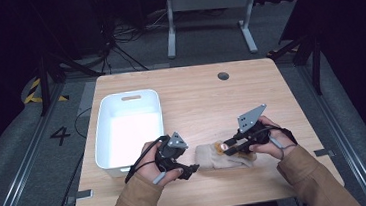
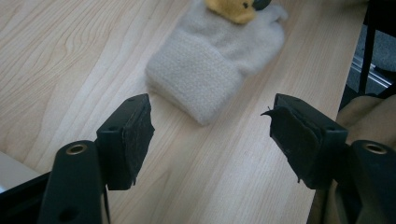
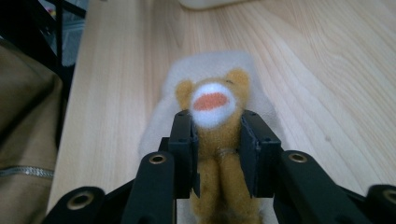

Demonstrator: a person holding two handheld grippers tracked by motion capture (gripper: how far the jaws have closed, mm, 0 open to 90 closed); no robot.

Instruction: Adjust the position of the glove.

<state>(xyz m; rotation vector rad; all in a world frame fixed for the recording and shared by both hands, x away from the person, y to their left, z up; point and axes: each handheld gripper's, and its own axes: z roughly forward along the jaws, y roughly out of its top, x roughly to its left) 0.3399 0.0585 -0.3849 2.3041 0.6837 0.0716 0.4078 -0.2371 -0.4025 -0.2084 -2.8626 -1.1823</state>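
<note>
bin: white plastic bin (image 1: 129, 130) on left half of tabletop (image 1: 195, 92), just beyond left claw; handle slot in far wall; inside looks bare white, glare hides detail
tabletop hole: round dark cable port (image 1: 223, 76) near far edge, well apart from everything else
floor: cables and grey table legs beyond far edge; yellow-black tape and a "4" marking at left
obstructions: bare wood between left claw and mitten; bin close behind left hand, off to the side of the mitten
mitten: cream knitted mitten (image 2: 212, 60) flat on tabletop near the person's edge, between the two hands; ribbed cuff end points at left claw
toy: small yellow-brown plush bear (image 3: 217, 126) lying on top of the mitten at the end nearer the right hand; white muzzle, orange mouth facing up
left claw: left claw (image 2: 212, 135) jaws wide apart, nothing between, held low over bare wood; mitten cuff just ahead of jaw tips, not touching
right claw: right claw (image 3: 217, 140) jaws either side of the toy's neck and body, just under the head; pads against the plush on both sides, clamped on the toy; mitten underneath
sleeves: tan sleeves (image 1: 139, 199) coming in from the near edge, both hands low at tabletop level
</note>
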